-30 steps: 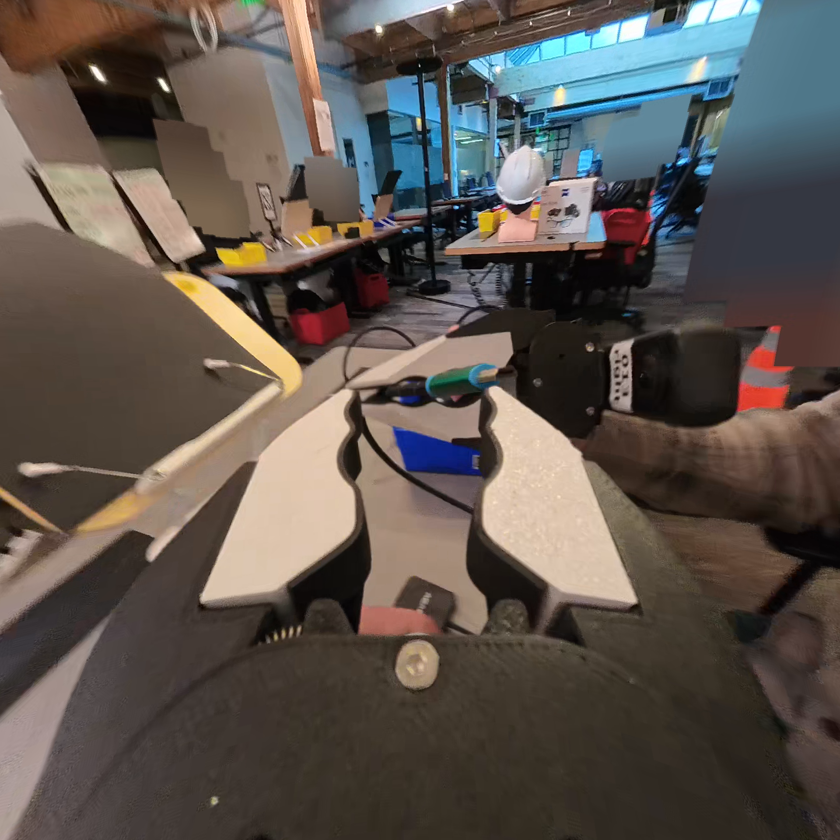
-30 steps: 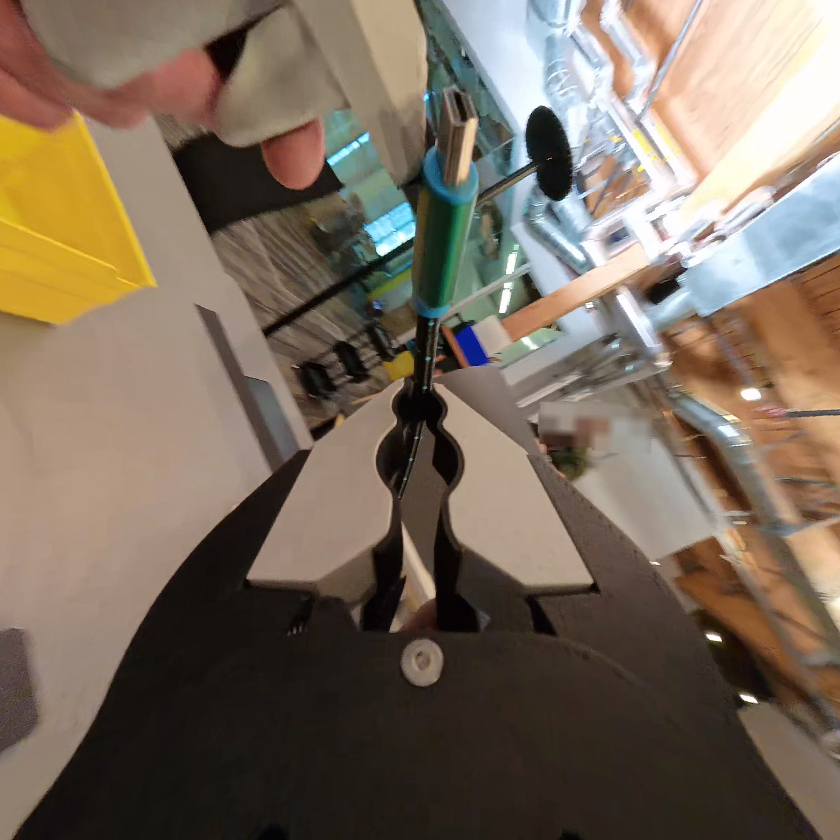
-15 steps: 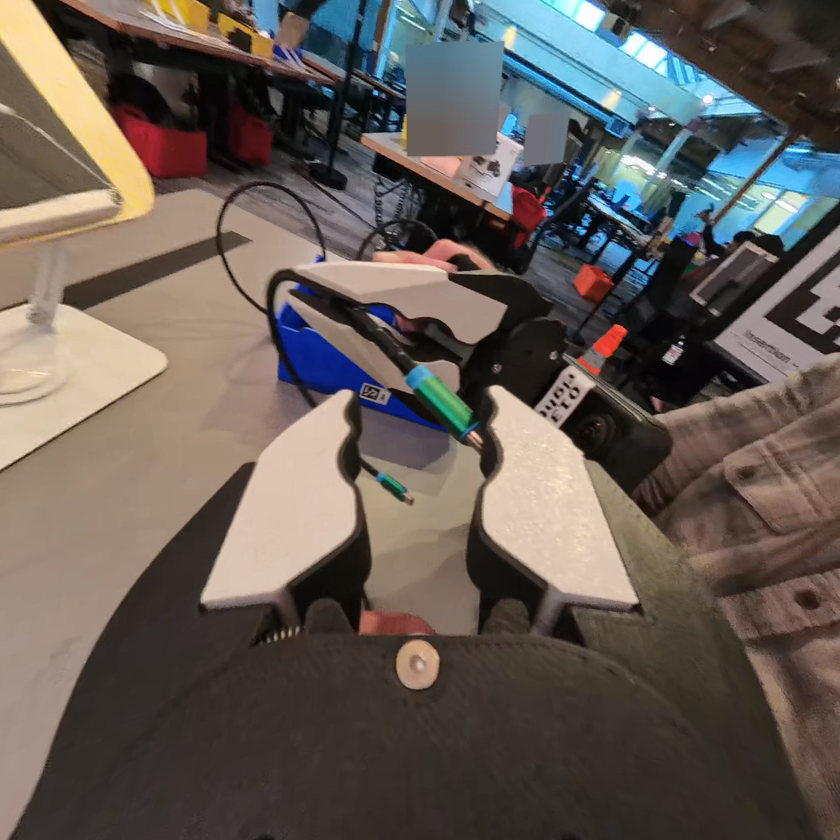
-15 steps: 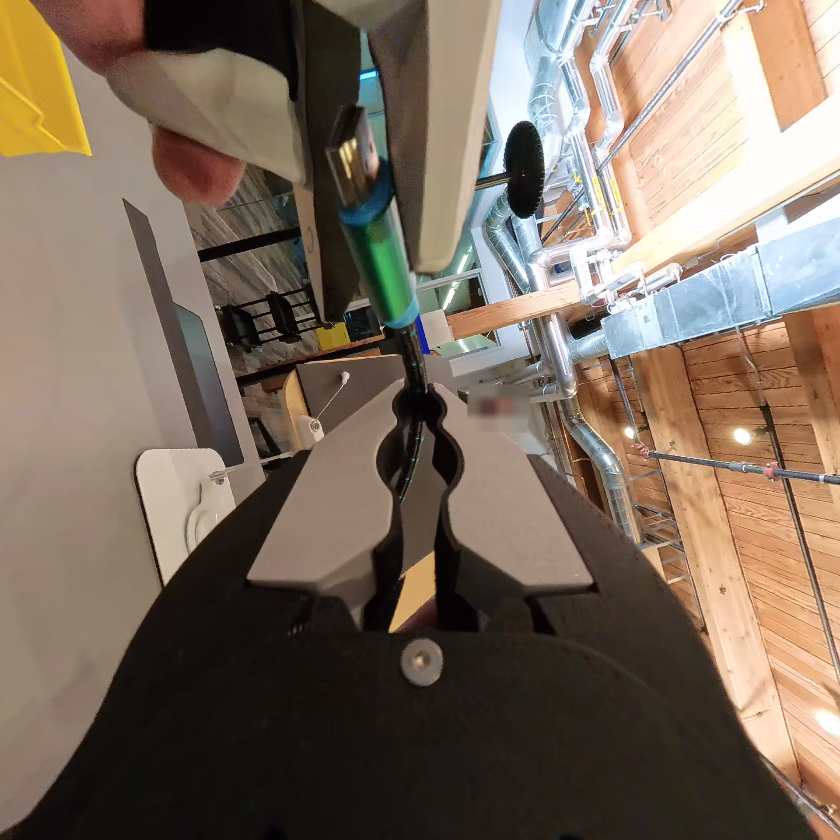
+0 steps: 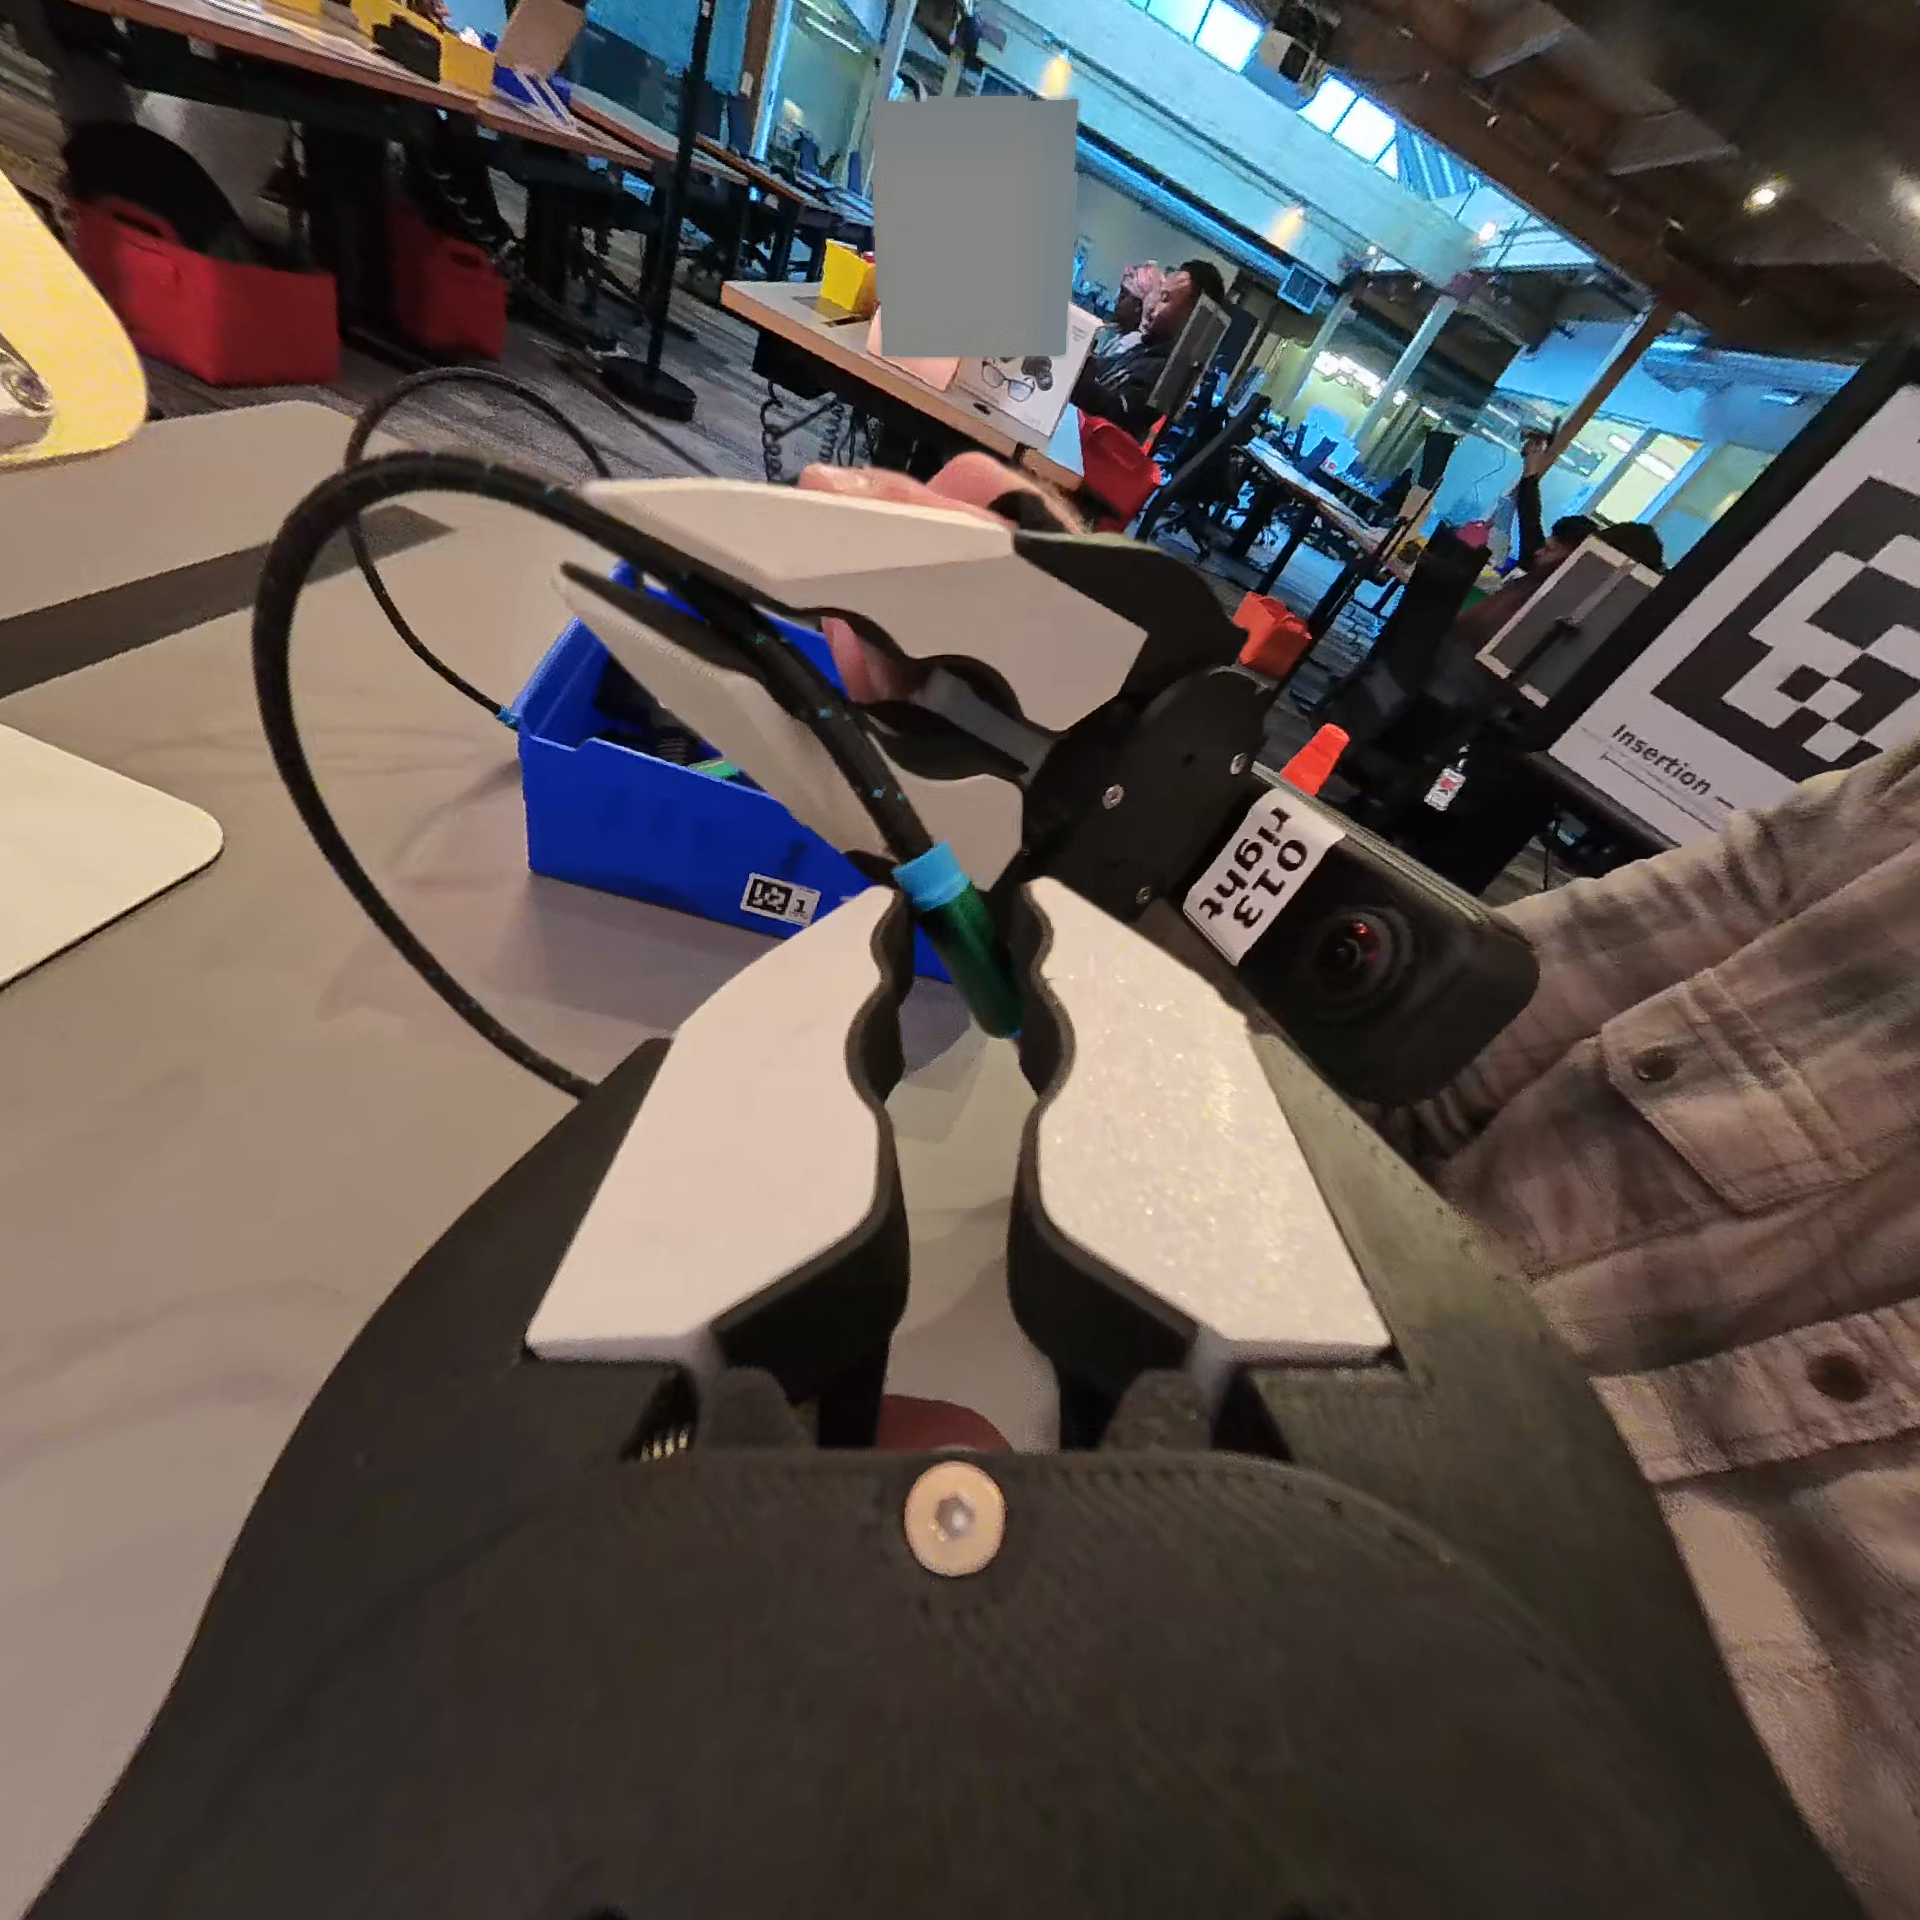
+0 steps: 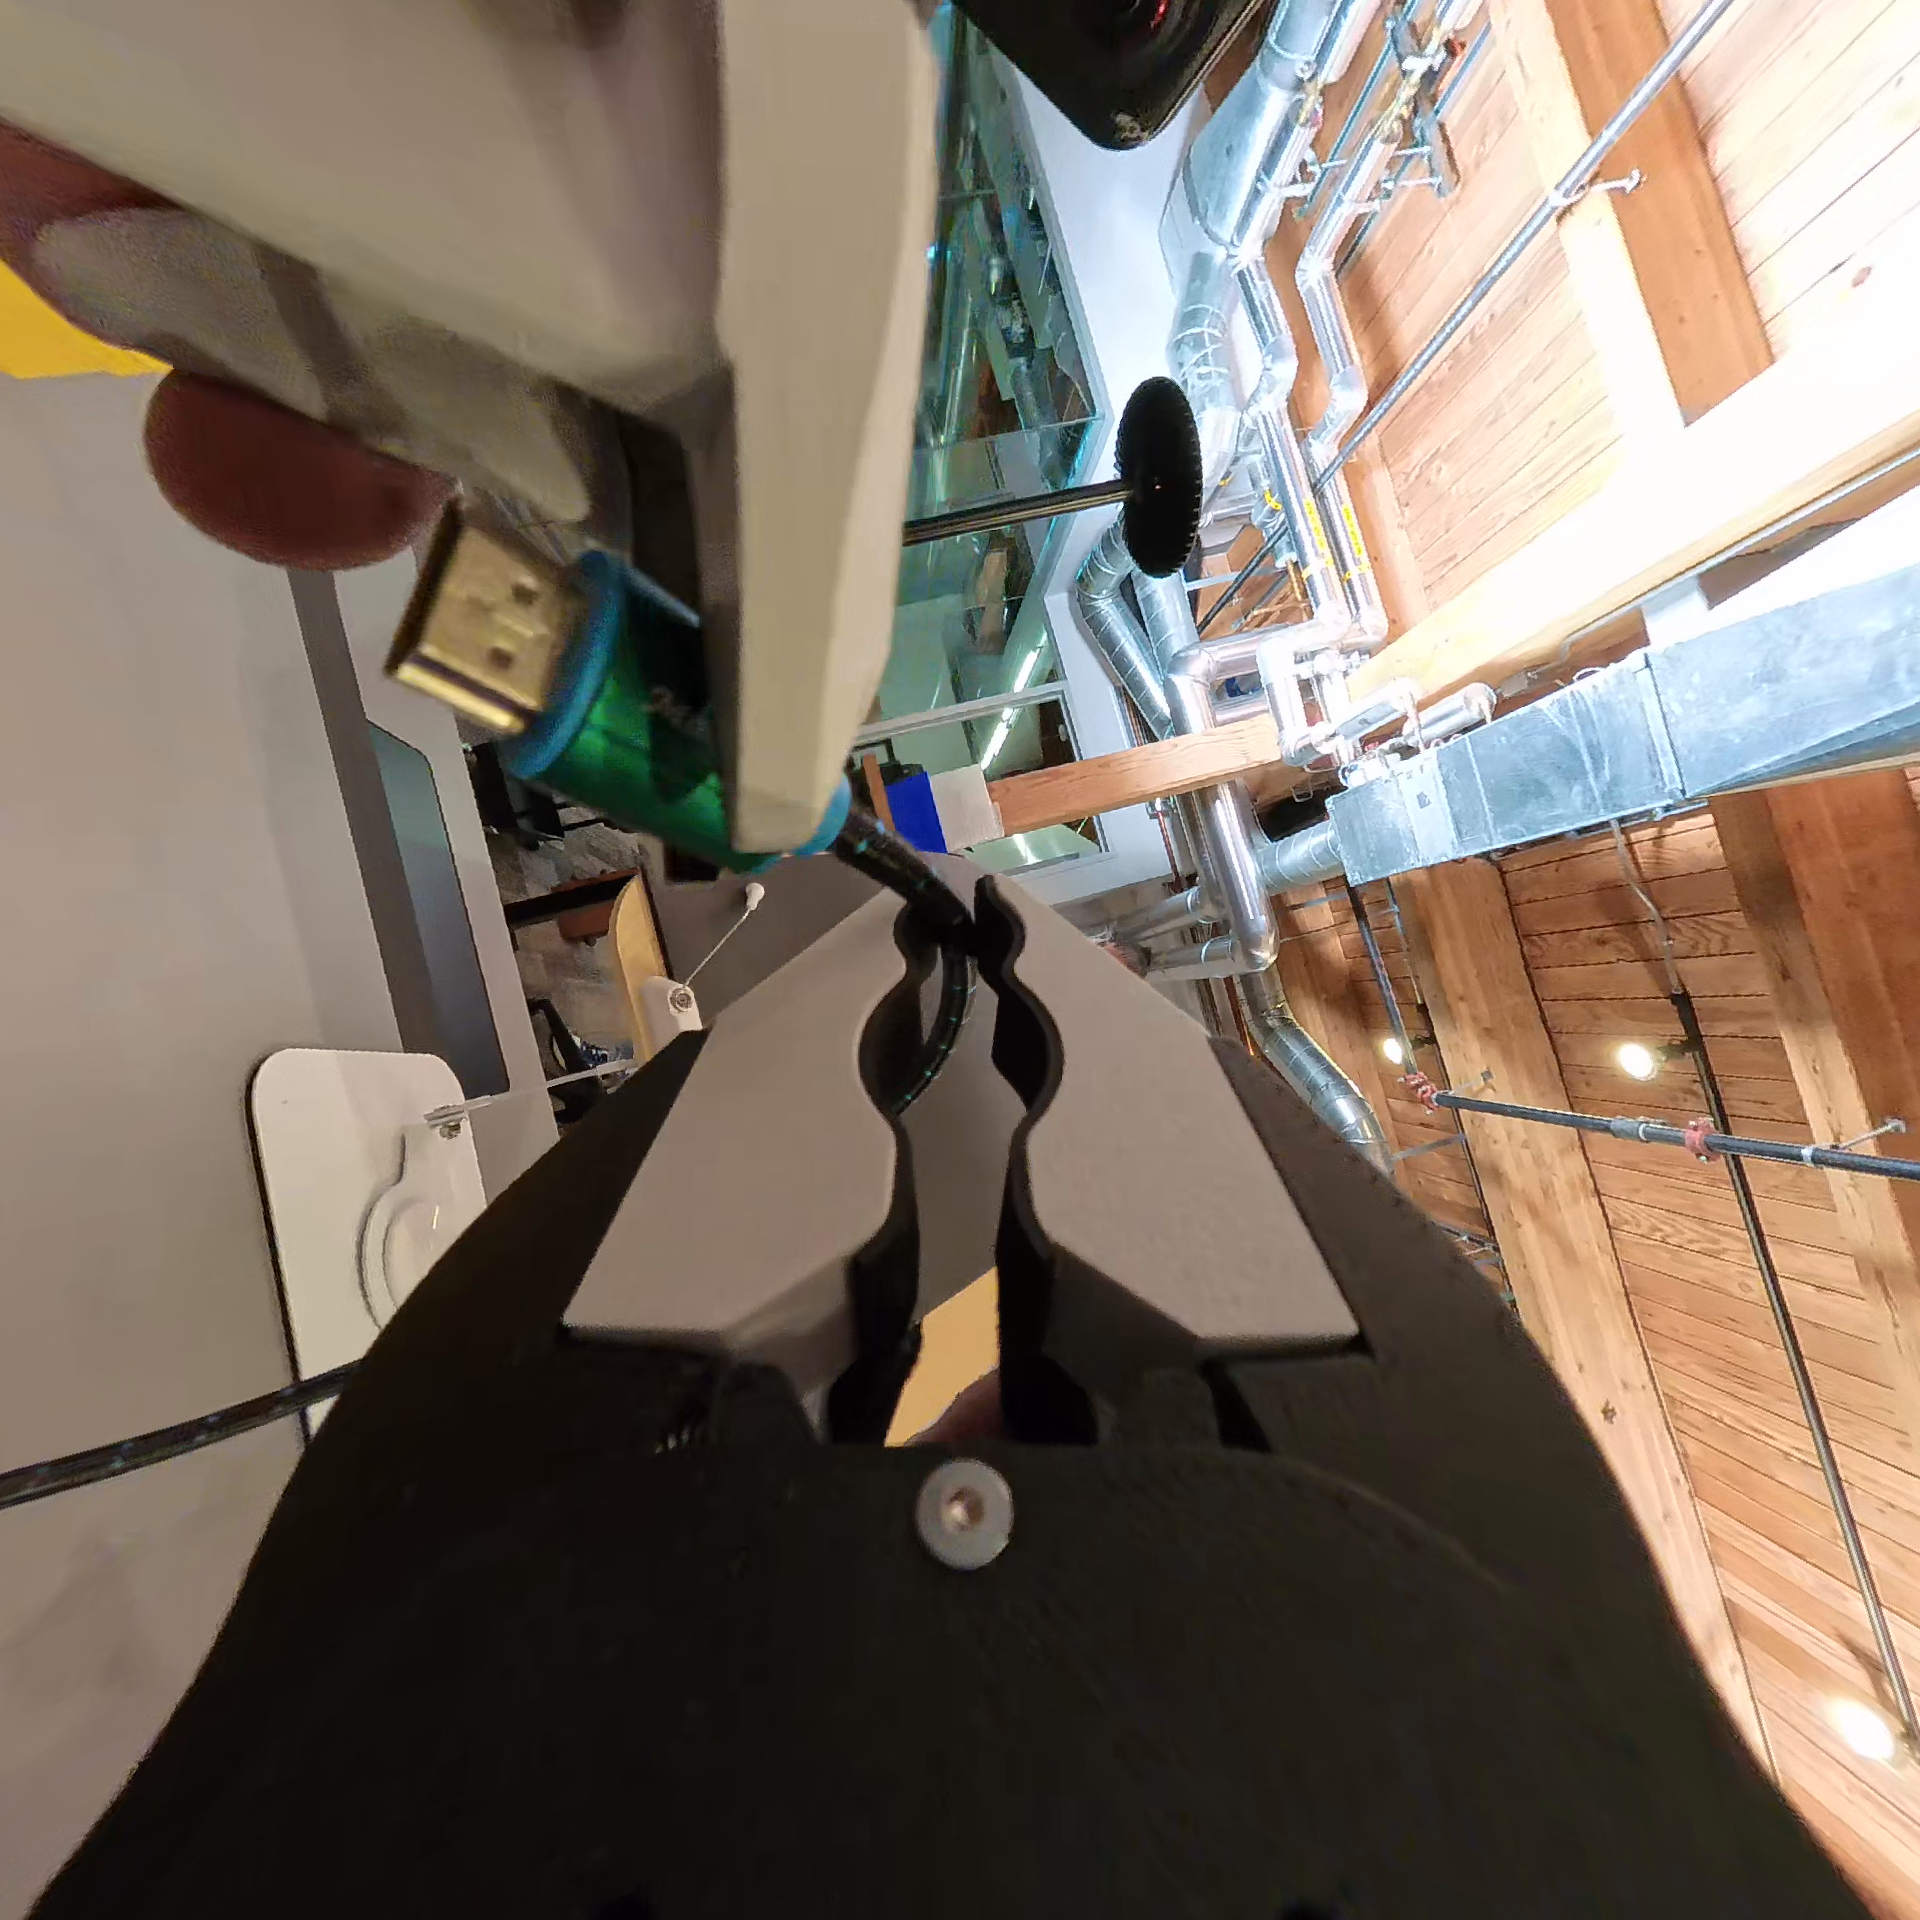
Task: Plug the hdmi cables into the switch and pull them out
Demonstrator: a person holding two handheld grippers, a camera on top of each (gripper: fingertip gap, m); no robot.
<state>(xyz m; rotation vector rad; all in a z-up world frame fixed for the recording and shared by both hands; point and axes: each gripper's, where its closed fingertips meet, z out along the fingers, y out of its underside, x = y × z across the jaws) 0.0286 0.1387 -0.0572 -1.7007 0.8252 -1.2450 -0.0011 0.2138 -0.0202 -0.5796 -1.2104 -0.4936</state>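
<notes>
Cable (image 6: pixel 940 1023) clamped in right fingers (image 6: pixel 769 1132), green plug (image 5: pixel 971 961) between parted left fingers (image 5: pixel 758 1132)

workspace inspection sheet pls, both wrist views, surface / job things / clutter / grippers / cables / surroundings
surface: grey table, mostly bare near the grippers.
job's things: green HDMI plug with gold tip; no switch seen.
clutter: blue bin on the table; white stand base at left.
grippers: right gripper shut on the black cable just behind the plug; left gripper with jaws around the plug, whether clamped cannot be told.
cables: black cable arcs in a loop from the right gripper down past the left one.
surroundings: open workshop with desks, red bins and seated people behind.
</notes>
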